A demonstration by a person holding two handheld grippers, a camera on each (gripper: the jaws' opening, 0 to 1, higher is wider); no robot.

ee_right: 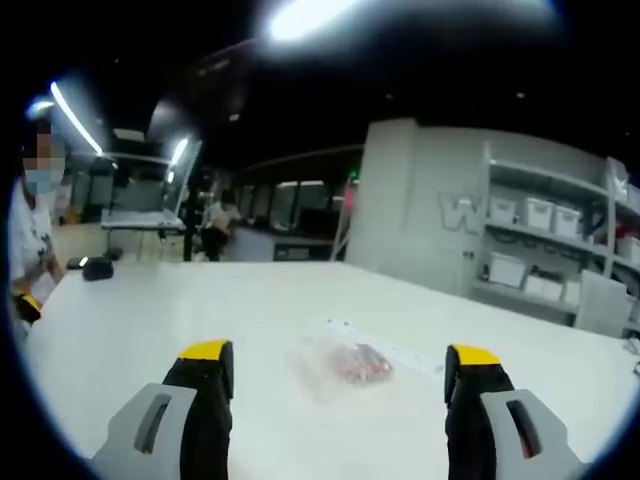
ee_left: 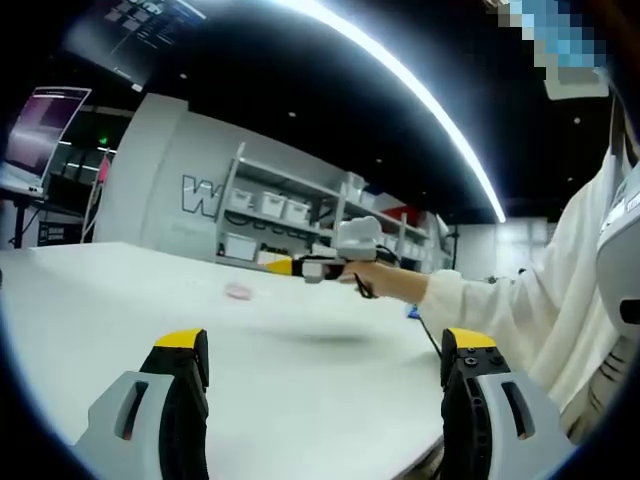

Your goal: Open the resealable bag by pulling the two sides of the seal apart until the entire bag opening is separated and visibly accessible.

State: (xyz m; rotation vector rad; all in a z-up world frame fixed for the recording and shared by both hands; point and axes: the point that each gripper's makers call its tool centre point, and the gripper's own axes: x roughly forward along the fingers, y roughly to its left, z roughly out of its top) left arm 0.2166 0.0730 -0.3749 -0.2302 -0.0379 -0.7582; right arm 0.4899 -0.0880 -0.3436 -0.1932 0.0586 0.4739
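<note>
A small clear resealable bag (ee_right: 360, 364) with pink contents lies flat on the white table (ee_right: 200, 300). In the right gripper view it rests just ahead of my right gripper (ee_right: 338, 353), between the lines of the two wide-apart jaws, and nothing is held. The left gripper view shows the bag (ee_left: 238, 291) as a small pink spot farther out on the table (ee_left: 120, 300). My left gripper (ee_left: 325, 350) is open and empty, well short of the bag. The right gripper (ee_left: 318, 265), held by a white-sleeved hand, hovers above the table just right of the bag.
Shelves with white bins (ee_left: 270, 205) stand behind the table against a grey wall. A monitor (ee_left: 40, 125) stands at the far left. A person in white (ee_right: 25, 240) stands at the table's left edge, near a dark object (ee_right: 97, 267). Another person (ee_right: 218, 225) stands farther back.
</note>
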